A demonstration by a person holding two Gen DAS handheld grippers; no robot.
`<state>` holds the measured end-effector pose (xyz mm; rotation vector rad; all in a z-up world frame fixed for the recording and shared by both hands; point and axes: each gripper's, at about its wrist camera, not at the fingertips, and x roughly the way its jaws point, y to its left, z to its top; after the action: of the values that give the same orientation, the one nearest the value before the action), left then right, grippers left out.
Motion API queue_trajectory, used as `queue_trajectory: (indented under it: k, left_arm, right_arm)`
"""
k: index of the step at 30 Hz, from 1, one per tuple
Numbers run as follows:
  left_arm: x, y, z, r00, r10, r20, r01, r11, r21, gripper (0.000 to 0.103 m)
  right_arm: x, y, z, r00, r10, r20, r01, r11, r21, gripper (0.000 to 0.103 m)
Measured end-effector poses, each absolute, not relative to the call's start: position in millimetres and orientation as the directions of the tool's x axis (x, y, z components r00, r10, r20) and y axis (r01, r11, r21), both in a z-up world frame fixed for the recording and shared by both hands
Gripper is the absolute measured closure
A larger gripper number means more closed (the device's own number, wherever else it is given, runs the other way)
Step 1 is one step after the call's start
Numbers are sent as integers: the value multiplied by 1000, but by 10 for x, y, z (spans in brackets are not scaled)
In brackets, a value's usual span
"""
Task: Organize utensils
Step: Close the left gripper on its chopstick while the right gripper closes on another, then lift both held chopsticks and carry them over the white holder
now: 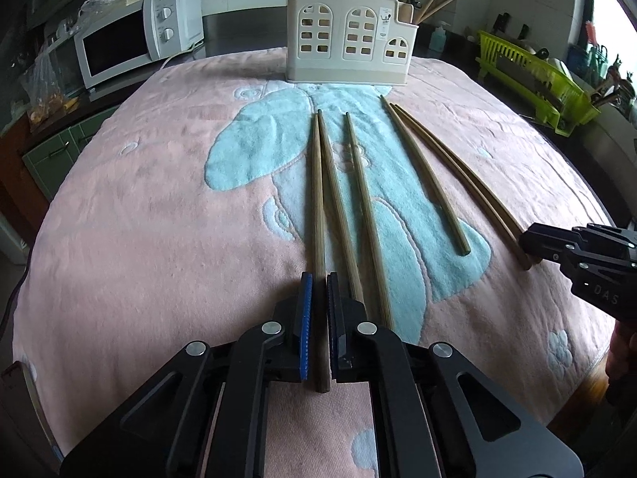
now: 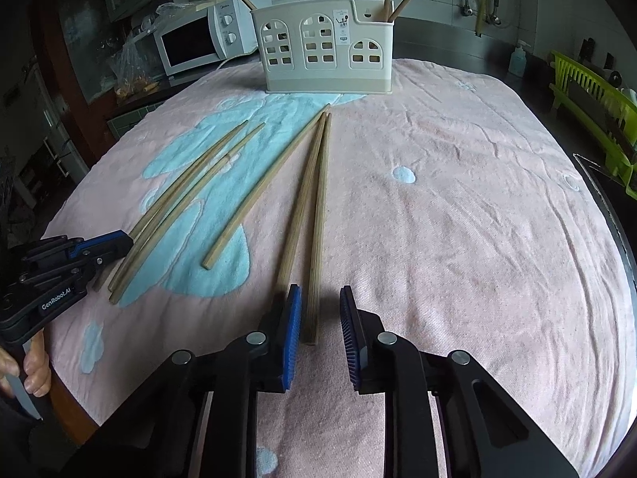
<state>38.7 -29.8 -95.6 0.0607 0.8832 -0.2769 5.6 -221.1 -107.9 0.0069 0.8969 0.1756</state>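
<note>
Several wooden chopsticks lie on a pink and blue towel [image 1: 139,207]. A cream utensil holder [image 1: 350,40] stands at the far edge with chopsticks in it; it also shows in the right wrist view [image 2: 326,49]. My left gripper [image 1: 317,283] is shut on the leftmost chopstick [image 1: 317,199] near its thick end. My right gripper [image 2: 320,294] is open, its pads on either side of the rightmost chopstick [image 2: 320,207], with a second one [image 2: 296,215] just left of it. The right gripper also shows in the left wrist view [image 1: 533,247].
A white microwave [image 1: 131,40] stands at the back left. A green dish rack [image 1: 533,79] stands at the right beyond the table. A soap bottle [image 2: 517,59] is behind the towel. The towel's right half [image 2: 477,219] is bare.
</note>
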Motion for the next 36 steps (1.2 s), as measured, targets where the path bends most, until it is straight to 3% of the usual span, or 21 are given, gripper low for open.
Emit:
queue_trajectory:
  k: [3, 6, 12, 25, 36]
  left_arm:
    - [421, -283, -949, 595, -222, -772, 262, 962, -75, 98]
    - [433, -266, -926, 593, -246, -767, 267, 958, -101, 98]
    - [418, -208, -739, 629, -285, -723, 276, 952, -135, 98]
    - [583, -63, -117, 743, -329, -583, 287, 943, -167, 98]
    - [1010, -108, 322, 763, -368, -531, 319, 930, -184, 98]
  right_arm:
    - [71, -2151, -1084, 623, 121, -773, -148, 988, 36, 87]
    - [74, -2135, -1073, 629, 95, -772, -146, 989, 3, 96]
    - [-4, -2214, -856, 674, 114, -730, -140, 990, 26, 96]
    - [86, -2299, 193, 829, 161, -535, -176, 984, 24, 97]
    - [629, -2446, 717, 821, 244, -516, -239, 968, 77, 97]
